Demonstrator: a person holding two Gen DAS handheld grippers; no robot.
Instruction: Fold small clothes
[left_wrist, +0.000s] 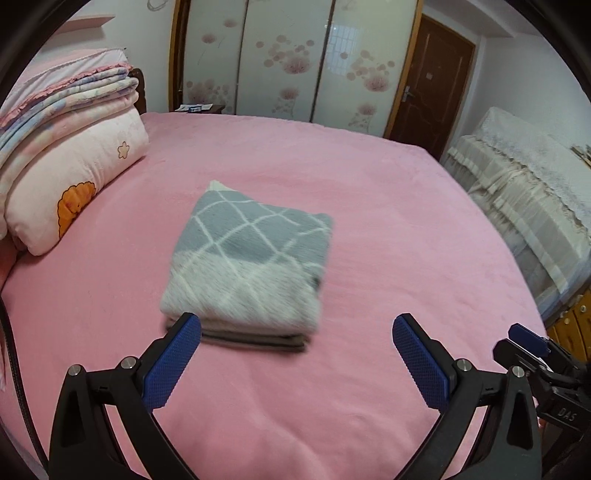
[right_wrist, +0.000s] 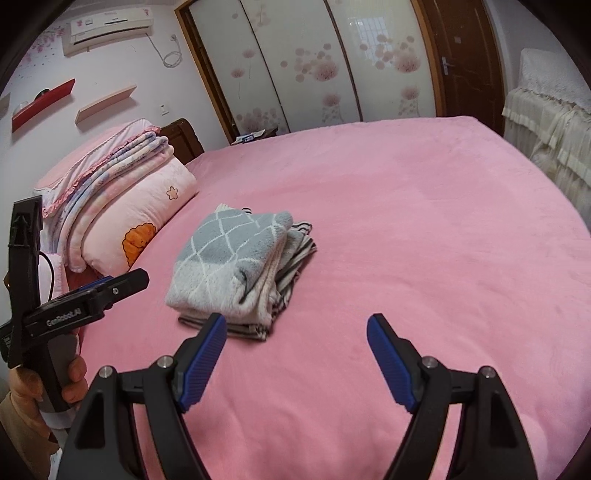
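Observation:
A folded grey garment with a white diamond pattern (left_wrist: 247, 254) lies on top of a small stack of folded clothes on the pink bed (left_wrist: 388, 229). Striped folded pieces (right_wrist: 295, 254) show under it in the right wrist view, where the grey garment (right_wrist: 229, 258) sits left of centre. My left gripper (left_wrist: 295, 332) is open and empty, just in front of the stack's near edge. My right gripper (right_wrist: 295, 332) is open and empty, in front and to the right of the stack. The left gripper's body (right_wrist: 85, 306) shows at the left of the right wrist view, held by a hand.
A pile of folded quilts and a pink pillow (left_wrist: 74, 177) lies at the bed's left. A covered piece of furniture (left_wrist: 524, 206) stands to the right of the bed. Wardrobe doors (left_wrist: 288, 59) and a brown door (left_wrist: 432, 85) are behind.

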